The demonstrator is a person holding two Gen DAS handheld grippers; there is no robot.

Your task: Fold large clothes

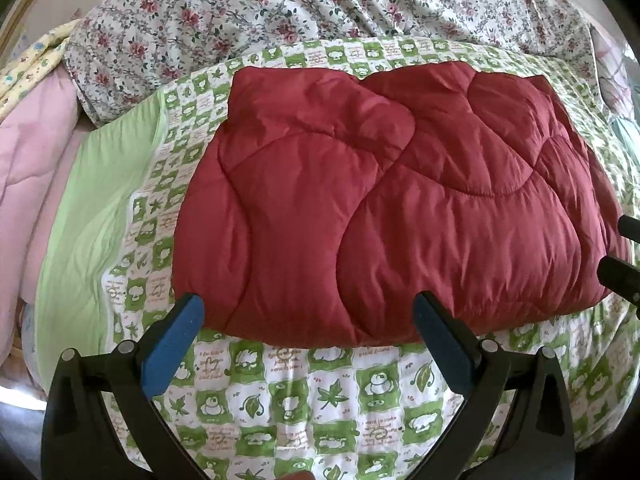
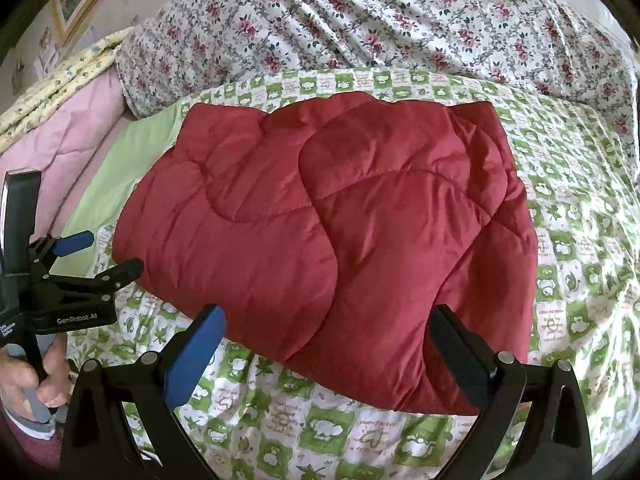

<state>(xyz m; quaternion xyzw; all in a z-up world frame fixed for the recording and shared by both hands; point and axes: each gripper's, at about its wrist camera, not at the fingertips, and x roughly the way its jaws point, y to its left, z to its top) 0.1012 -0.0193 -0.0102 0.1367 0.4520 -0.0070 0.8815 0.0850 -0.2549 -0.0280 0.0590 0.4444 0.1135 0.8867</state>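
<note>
Left wrist view: folded red quilted jacket flat on the green frog-print sheet, dead ahead of the left gripper; fingers spread wide, clamped on nothing; near hem just beyond the fingertips, left finger at the lower-left corner of the bundle; long axis crosswise, left to right; tips of the right gripper at the bundle's right end, state not readable here; floral duvet heaped beyond.

Right wrist view: same red bundle ahead of the right gripper, jaws wide, empty; right finger over the near right corner; left gripper parted beside the left end, gripped by a hand; each gripper likely nearest its own end of the hem, right one closer to cloth.
</note>
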